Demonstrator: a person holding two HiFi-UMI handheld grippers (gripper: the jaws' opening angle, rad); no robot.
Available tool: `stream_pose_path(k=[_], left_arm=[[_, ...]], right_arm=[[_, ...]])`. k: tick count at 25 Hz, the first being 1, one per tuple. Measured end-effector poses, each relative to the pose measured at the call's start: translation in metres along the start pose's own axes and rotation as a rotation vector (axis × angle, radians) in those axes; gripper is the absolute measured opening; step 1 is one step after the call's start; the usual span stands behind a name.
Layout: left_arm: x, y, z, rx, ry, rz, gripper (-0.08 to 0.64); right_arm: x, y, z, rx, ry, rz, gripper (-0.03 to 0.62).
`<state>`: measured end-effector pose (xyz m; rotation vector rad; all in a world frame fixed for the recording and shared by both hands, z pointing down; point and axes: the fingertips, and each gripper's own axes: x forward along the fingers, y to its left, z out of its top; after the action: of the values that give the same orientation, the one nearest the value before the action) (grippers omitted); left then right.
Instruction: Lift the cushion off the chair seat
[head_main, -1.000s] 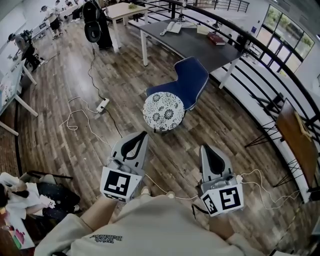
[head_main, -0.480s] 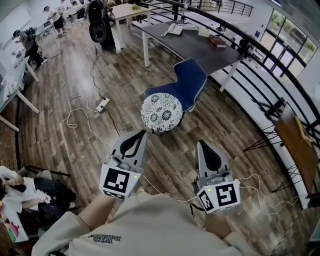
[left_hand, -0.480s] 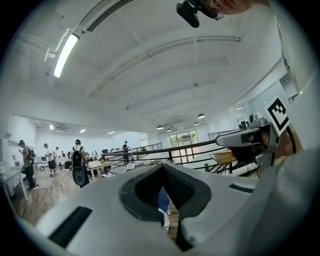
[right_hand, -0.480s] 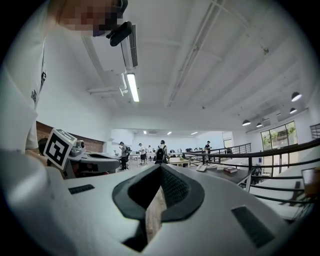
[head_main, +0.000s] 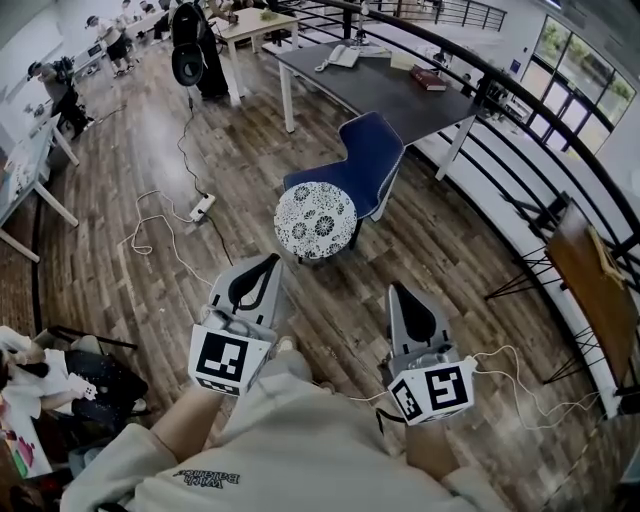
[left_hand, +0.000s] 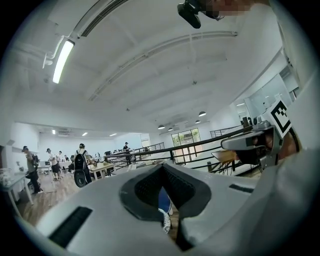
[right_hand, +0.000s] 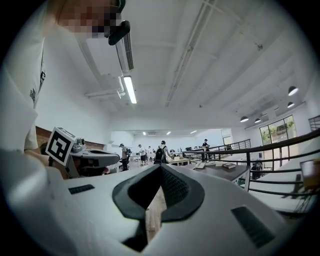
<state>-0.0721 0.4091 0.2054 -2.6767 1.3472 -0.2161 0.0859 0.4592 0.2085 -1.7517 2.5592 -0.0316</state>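
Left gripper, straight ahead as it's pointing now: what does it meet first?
Likely the patterned cushion on the blue chair: the left gripper aims at it, and both show in line beyond its jaws. Nothing stands between, though height is hard to judge.

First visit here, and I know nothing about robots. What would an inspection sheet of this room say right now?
Surface: wood-plank floor; no worktop in use.
Job's things: round patterned cushion lies on the seat of the blue chair, untouched.
Clutter: book on the dark table behind the chair.
Grippers: left gripper and right gripper both shut, empty, short of the chair.
Cables: corded power strip on the floor left of the chair.
Surroundings: black railing, people at far desks.
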Motion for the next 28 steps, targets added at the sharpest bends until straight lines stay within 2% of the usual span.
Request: stream_pose_path(k=[12, 15, 22, 28], left_arm=[[0.036, -0.016, -0.021, 0.017, -0.036, -0.042, 0.005], [0.052, -0.005, -0.030, 0.008, -0.049, -0.041, 0.005], [0.092, 0.037, -0.051, -0.033, -0.013, -0.029, 0.005], [0.144, 0.072, -0.052, -0.017, -0.056, -0.103, 0.005]], right_arm=[[0.013, -0.025, -0.024, 0.000, -0.024, -0.019, 0.003], [0.030, -0.029, -0.033, -0.022, -0.003, -0.022, 0.003], [0.089, -0.036, -0.046, -0.056, 0.038, -0.006, 0.003], [0.158, -0.054, -0.050, -0.054, 0.056, -0.003, 0.003]])
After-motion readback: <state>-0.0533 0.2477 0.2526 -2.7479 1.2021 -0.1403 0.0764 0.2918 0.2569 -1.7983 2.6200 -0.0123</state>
